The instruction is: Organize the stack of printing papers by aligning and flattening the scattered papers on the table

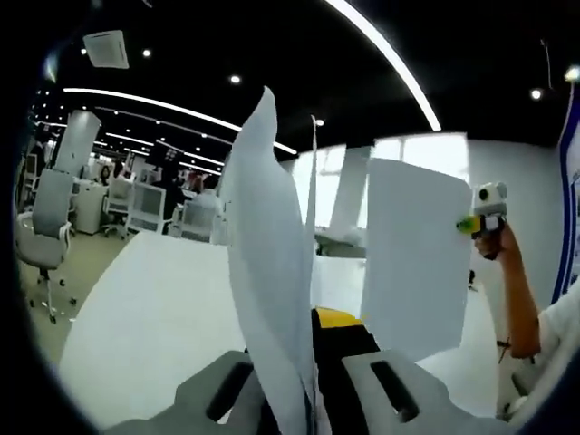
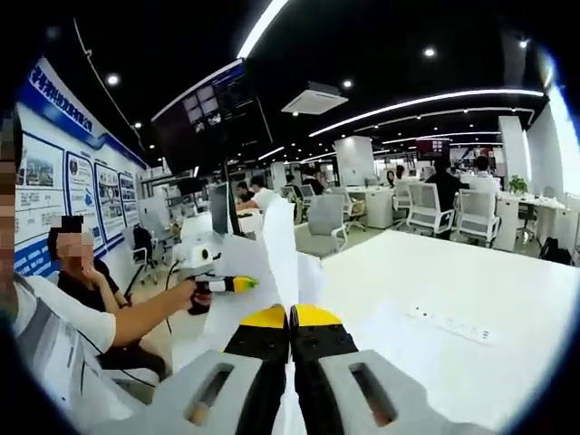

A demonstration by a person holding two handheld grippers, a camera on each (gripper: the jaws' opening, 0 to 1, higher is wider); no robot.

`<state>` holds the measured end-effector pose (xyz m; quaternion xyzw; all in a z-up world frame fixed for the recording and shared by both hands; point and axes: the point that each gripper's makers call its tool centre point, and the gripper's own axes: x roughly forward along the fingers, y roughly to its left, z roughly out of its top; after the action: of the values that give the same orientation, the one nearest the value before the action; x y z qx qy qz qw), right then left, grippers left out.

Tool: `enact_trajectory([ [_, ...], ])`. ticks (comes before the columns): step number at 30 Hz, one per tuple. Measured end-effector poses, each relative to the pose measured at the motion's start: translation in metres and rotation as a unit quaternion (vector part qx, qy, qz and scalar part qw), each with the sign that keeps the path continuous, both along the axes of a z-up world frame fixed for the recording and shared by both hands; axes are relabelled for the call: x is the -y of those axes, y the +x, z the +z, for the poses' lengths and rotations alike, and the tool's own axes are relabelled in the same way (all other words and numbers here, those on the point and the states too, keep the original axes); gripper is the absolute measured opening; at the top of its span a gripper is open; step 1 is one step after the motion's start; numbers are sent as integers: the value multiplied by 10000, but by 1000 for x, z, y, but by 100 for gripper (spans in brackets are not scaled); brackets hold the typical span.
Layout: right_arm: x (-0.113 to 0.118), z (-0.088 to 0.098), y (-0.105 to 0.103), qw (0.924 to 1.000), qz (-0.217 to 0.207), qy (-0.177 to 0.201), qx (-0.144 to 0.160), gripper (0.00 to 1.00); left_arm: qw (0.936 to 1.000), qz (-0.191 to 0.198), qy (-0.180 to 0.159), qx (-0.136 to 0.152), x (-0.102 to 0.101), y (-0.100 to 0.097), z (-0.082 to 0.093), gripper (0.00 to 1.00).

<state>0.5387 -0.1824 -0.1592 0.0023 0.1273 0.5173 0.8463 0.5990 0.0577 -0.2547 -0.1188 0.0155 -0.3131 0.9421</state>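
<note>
in the left gripper view, the left tool [image 1: 304,385] rises from six o'clock with its grey jaws pinched narrow on the bottom edge of thin white printing paper sheets [image 1: 267,272], which stand upright and curl toward twelve o'clock, edge-on to the camera. a second part of the paper [image 1: 412,258] faces the lens at three o'clock, lifted off the wide white counter [image 1: 154,317]; the right tool [image 1: 485,217] is at its far edge, held by a person's hand, though whether it grips that edge i cannot tell here. in the right gripper view, the right tool [image 2: 292,340] has its yellow-tipped black jaws pressed together on the white sheets [image 2: 281,258], which rise toward twelve o'clock; the left tool [image 2: 213,272] sits at nine o'clock, touching the paper. judging by this, the sheets are gathered and raised, but squaring and laying them flat on the counter [image 2: 435,290] remains.
</note>
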Motion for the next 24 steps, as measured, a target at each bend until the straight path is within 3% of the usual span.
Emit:
enact_trajectory([
  [9, 8, 18, -4, 9996, -21, -284, -53, 0, 9998, -145, -48, 107, 16, 30, 33, 6],
  [15, 14, 32, -9, 9993, -153, -349, 42, 0, 9994, -285, 53, 213, 36, 36, 57, 6],
  [24, 14, 53, -32, 9988, -221, -364, 260, 0, 9989, -426, 84, 182, 50, 39, 70, 6],
])
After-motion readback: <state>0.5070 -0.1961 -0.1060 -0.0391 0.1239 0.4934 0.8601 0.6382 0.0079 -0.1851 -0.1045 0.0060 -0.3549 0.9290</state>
